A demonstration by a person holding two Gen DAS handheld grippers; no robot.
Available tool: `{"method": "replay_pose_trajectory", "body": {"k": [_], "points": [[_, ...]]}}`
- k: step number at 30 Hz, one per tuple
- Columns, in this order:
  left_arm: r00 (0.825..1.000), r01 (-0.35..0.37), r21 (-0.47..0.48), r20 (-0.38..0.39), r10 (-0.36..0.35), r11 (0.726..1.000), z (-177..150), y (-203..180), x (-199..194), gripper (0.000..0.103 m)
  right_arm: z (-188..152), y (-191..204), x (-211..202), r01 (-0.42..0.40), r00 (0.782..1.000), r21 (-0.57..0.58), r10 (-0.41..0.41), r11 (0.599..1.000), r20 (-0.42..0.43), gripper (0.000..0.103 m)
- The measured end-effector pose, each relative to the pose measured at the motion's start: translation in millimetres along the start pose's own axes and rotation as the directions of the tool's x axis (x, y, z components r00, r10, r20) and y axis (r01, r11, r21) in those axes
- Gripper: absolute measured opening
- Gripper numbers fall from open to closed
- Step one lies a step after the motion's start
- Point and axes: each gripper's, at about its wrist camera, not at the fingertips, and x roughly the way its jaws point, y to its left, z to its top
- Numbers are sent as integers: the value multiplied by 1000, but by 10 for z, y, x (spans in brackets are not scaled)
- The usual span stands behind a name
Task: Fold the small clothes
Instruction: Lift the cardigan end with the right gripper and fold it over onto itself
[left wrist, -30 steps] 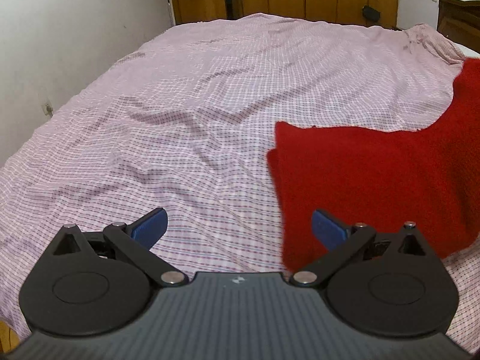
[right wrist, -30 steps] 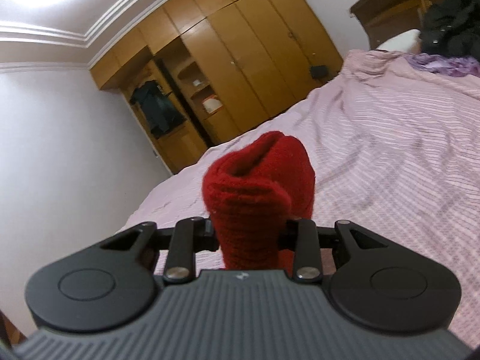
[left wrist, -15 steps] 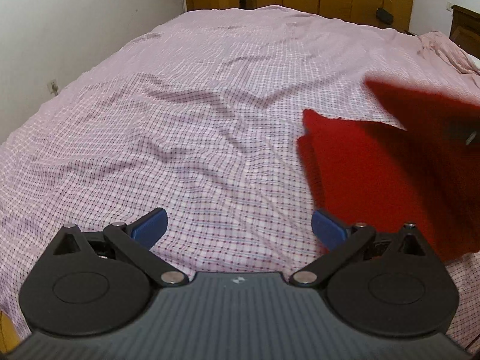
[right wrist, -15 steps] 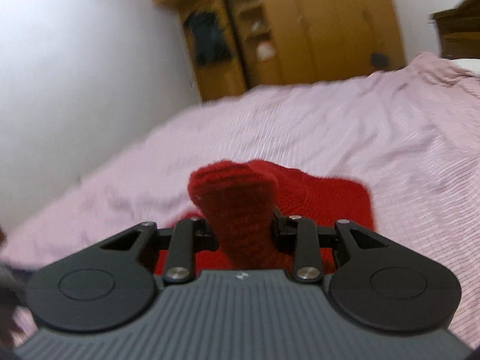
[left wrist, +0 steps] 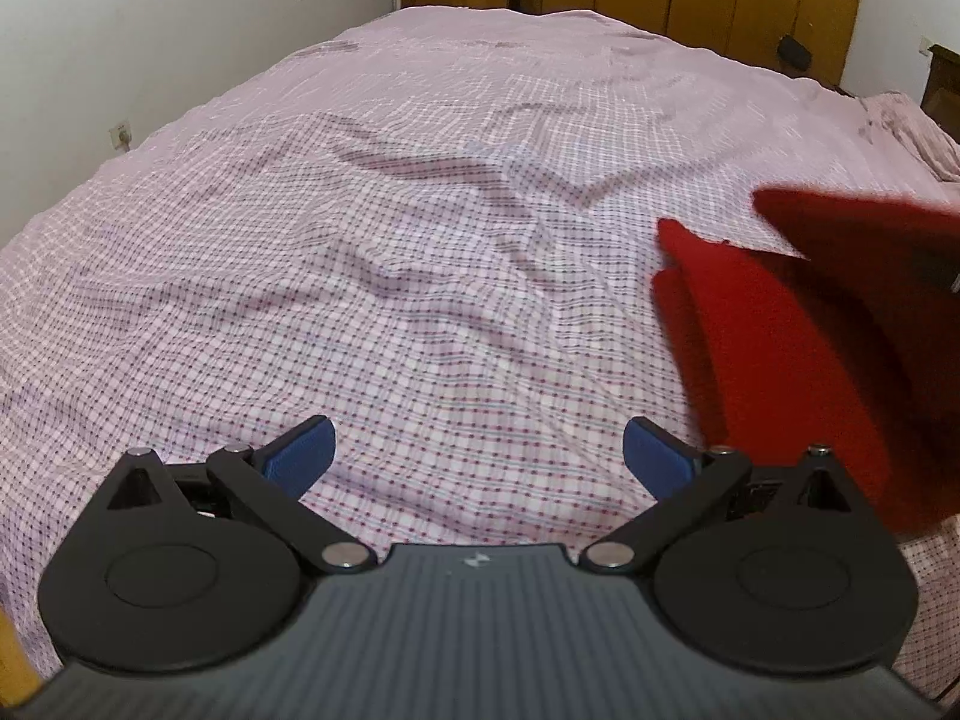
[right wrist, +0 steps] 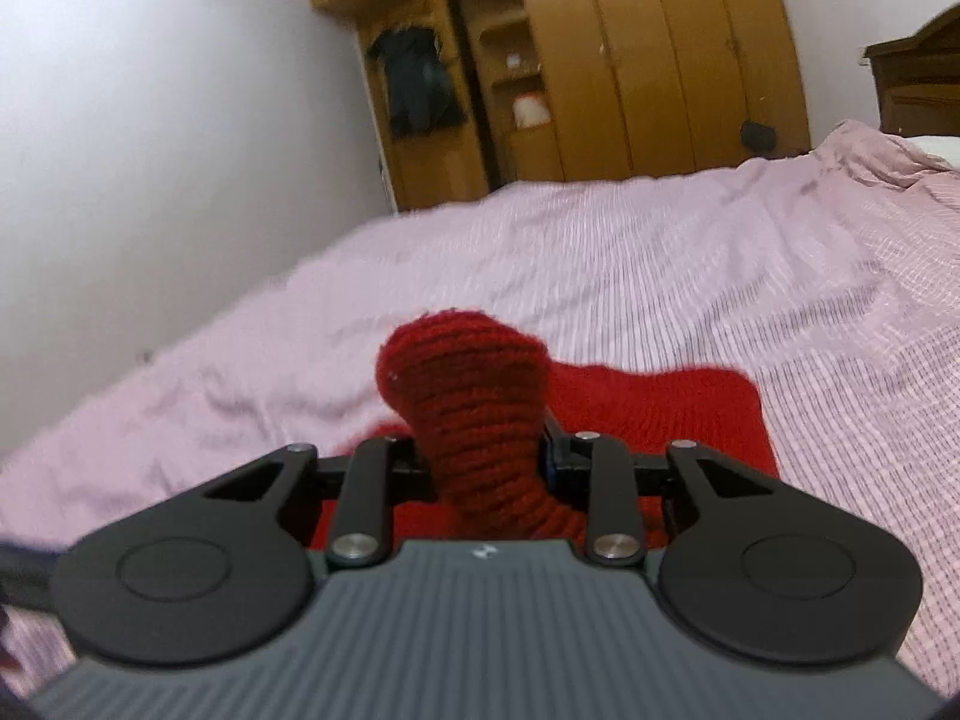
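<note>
Red knit garment [right wrist: 660, 408] lies partly folded on bed, one bunched end raised

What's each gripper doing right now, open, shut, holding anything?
Left gripper: open, nothing between its blue pads, above the checked pink bedsheet.
Right gripper: shut on a bunched fold of the red knitted garment.

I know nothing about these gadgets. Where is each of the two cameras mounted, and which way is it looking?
Left wrist view: sits on the left gripper, looking forward and down over the checked bedsheet; its two blue-tipped fingers stand apart with nothing between them.
Right wrist view: sits on the right gripper, looking more level across the bed toward the wooden wardrobe; its fingers pinch a bunch of the red knit garment.
Shared: both show the same red knit garment, bedsheet and wardrobe.
</note>
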Motion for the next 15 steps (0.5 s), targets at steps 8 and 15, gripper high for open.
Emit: {"method": "replay_pose_trajectory", "body": {"k": [8, 15], "points": [[1000, -13, -44, 7, 13, 999, -13, 233, -40, 103, -208, 534, 69, -47, 999, -219, 43, 974, -24, 32], [1000, -27, -32, 2, 27, 999, -51, 293, -87, 103, -326, 614, 18, -111, 994, -175, 109, 978, -25, 31]]}}
